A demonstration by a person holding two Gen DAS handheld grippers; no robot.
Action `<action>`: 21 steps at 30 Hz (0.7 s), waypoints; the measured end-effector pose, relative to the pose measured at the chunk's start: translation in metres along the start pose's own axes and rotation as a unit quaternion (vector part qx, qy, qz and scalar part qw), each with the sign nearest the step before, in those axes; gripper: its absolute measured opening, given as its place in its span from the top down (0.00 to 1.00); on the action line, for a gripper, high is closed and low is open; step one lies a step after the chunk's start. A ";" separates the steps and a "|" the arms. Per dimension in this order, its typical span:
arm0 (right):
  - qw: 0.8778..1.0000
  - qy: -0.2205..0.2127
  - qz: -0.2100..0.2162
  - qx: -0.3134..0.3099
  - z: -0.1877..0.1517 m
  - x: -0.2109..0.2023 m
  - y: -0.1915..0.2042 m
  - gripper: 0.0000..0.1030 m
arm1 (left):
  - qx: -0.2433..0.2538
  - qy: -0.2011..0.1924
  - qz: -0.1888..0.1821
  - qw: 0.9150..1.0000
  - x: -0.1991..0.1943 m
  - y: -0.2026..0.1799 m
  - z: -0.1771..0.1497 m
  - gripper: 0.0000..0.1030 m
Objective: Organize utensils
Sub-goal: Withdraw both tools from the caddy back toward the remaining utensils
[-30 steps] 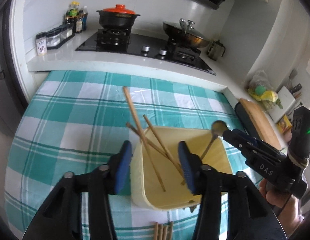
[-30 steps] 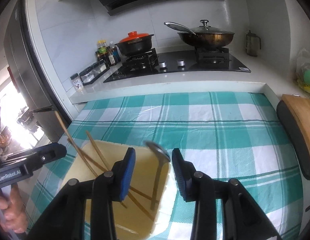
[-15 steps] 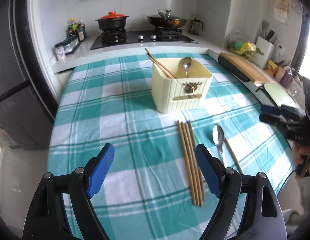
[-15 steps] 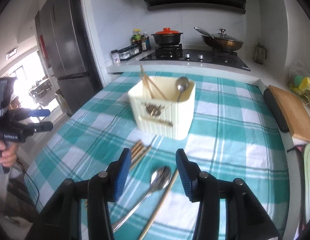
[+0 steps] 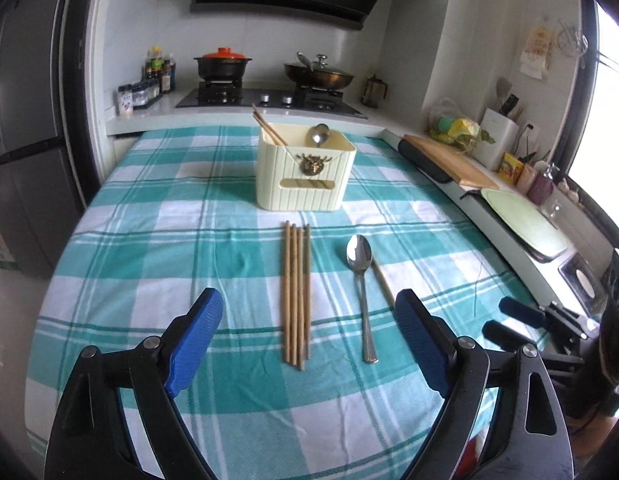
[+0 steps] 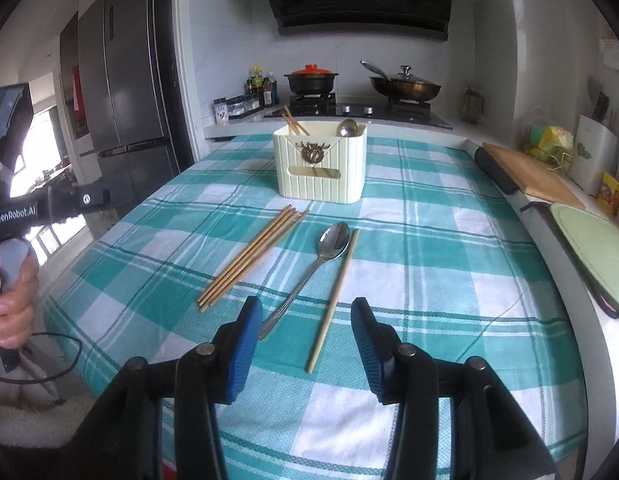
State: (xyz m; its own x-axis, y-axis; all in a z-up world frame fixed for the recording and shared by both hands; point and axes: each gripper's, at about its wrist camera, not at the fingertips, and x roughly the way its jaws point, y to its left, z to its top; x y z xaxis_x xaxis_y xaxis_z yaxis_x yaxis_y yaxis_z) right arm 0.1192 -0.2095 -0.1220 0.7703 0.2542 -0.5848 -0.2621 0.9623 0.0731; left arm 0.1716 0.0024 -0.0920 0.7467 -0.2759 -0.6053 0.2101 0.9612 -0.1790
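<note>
A cream utensil holder (image 5: 305, 176) (image 6: 321, 172) stands at the far middle of the checked tablecloth (image 5: 149, 240), with two chopsticks (image 5: 265, 126) and a spoon (image 5: 319, 134) standing in it. In front of it lie a bundle of several wooden chopsticks (image 5: 295, 292) (image 6: 253, 256), a steel spoon (image 5: 359, 256) (image 6: 333, 240) and one single chopstick (image 5: 383, 280) (image 6: 335, 296). My left gripper (image 5: 307, 300) hovers over the near ends of the bundle; its jaws are opening with nothing between them. My right gripper (image 6: 306, 306) is open above the spoon handle and the single chopstick, touching neither.
A hob with a black pot (image 5: 223, 66) and a wok (image 5: 319, 74) runs along the back counter. A wooden cutting board (image 5: 449, 156) and a green board (image 5: 521, 220) lie on the right counter. A dark fridge (image 6: 125, 92) stands to the left.
Both grippers have drawn back from right over the holder to the near side of the table. The left jaws have spread wider. The loose utensils on the cloth have come into view.
</note>
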 end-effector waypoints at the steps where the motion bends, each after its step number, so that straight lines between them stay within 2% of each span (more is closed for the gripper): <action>1: 1.000 -0.002 -0.002 0.002 0.000 0.000 -0.001 0.54 | 0.001 0.004 0.001 1.000 0.001 -0.002 -0.003 0.13; 16: 1.000 -0.003 0.004 -0.006 -0.009 0.005 0.014 0.54 | -0.007 0.002 0.034 0.999 -0.002 0.004 -0.019 0.12; 21: 1.000 -0.011 -0.011 0.002 -0.010 0.000 0.006 0.54 | -0.008 0.005 0.038 0.999 0.000 0.005 -0.022 0.12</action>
State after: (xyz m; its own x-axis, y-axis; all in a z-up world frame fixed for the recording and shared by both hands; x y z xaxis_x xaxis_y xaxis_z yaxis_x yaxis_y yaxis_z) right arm 0.1119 -0.2043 -0.1294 0.7886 0.2347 -0.5683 -0.2424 0.9681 0.0636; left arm 0.1592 0.0074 -0.1099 0.7541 -0.2016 -0.6251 0.1424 0.9793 -0.1440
